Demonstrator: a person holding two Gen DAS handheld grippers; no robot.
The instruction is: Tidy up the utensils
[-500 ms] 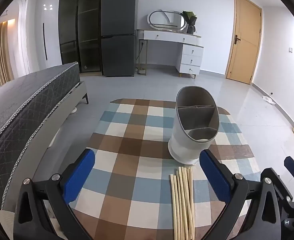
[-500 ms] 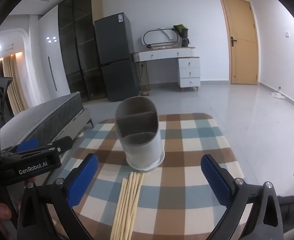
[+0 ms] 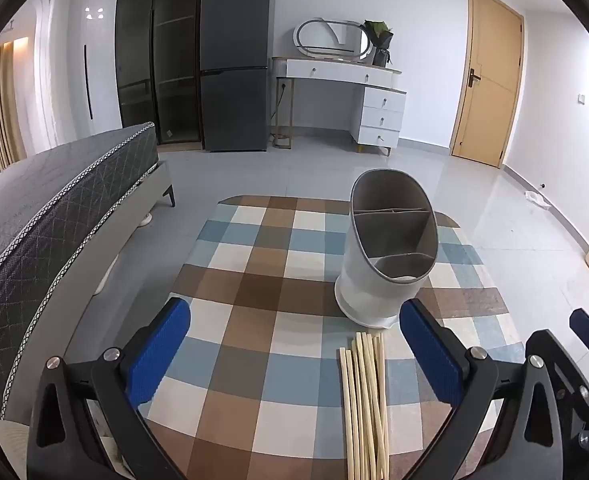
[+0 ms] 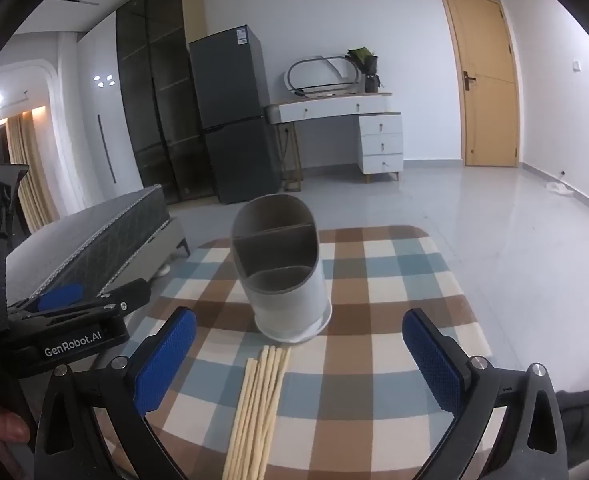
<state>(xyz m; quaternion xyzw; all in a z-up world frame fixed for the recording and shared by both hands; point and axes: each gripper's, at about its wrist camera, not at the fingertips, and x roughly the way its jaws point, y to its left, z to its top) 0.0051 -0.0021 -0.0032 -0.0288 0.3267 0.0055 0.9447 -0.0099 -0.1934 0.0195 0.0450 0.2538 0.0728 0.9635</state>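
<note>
A bundle of pale chopsticks (image 3: 364, 404) lies flat on the checked tabletop (image 3: 254, 280), near the front edge, tips pointing toward the utensil holder (image 3: 388, 256) and stopping just short of its base. The holder stands upright near the middle of the tabletop, well clear of the far rounded edge; its grey interior is split by dividers into compartments, and no utensil shows in them. Open cloth lies to the left of the holder and bundle in the left wrist view, and to the right in the right wrist view. The left gripper (image 3: 294, 354) has its blue-padded fingers spread wide over the front of the tabletop, holding nothing. The right gripper (image 4: 299, 360) likewise stands wide and empty, the bundle lying below and between its fingers. A bed (image 3: 54, 216) runs alongside on the left; grey tiled floor (image 3: 506, 220) surrounds the rest.
</note>
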